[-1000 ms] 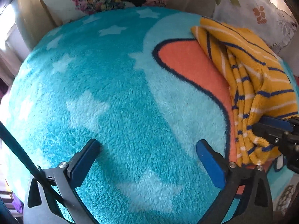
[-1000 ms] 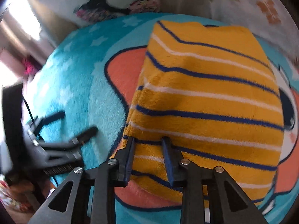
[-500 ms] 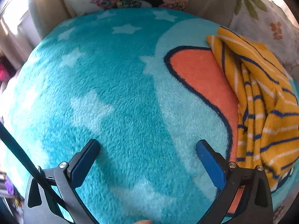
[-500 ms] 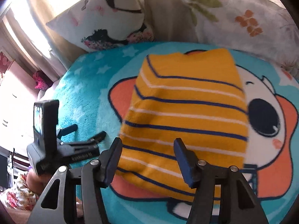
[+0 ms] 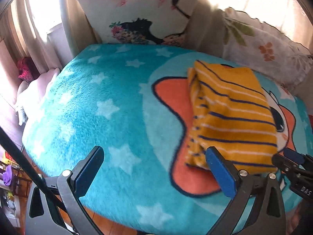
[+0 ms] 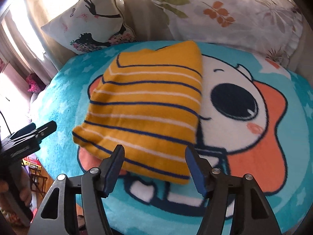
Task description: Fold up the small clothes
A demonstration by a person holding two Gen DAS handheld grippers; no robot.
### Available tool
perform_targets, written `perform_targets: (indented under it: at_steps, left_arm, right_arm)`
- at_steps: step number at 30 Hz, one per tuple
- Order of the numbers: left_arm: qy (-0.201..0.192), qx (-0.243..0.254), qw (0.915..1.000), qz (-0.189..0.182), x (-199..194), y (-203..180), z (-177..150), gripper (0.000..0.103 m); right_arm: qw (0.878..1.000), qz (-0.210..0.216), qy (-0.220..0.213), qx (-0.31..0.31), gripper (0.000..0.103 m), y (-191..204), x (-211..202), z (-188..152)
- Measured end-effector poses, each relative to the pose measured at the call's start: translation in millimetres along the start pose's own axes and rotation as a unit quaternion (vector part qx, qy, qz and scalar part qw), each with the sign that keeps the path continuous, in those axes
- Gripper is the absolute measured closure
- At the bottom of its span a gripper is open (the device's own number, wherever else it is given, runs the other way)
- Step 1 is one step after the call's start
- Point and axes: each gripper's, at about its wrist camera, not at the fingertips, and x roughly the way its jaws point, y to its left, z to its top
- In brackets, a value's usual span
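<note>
A yellow garment with navy and white stripes lies folded into a thick rectangle on the turquoise cartoon blanket. My right gripper hovers above the garment's near edge, its jaws opening and nothing between its pads. In the left wrist view the same garment lies to the right, and my left gripper stands wide open over bare blanket, holding nothing. The right gripper's tip shows at that view's right edge; the left gripper shows at the left of the right wrist view.
A white pillow with a dark figure print leans at the back. A floral pillow lies behind the garment. Curtains and a bright window stand to the left. The blanket's near edge drops to a wooden floor.
The right gripper let go of the garment's near edge and opened. Both grippers pulled back and rose, so more of the blanket and the pillows came into view.
</note>
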Motion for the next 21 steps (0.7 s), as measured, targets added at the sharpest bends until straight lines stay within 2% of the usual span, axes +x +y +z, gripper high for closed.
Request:
perform_targets:
  at_steps: [4, 13, 21]
  left_arm:
    - [0.002, 0.014, 0.9998, 0.016, -11, -18, -10, 0.000]
    - [0.016, 0.023, 0.9995, 0.015, -21, -41, -28, 0.000]
    - [0.025, 0.023, 0.9993, 0.013, -16, -46, -26, 0.000]
  right_arm:
    - [1.000, -0.010, -0.005, -0.009, 0.030, -9, -9, -10]
    - [1.000, -0.016, -0.002, -0.013, 0.028, -25, -17, -28]
    - [1.000, -0.020, 0.005, -0.006, 0.028, -37, -14, -30]
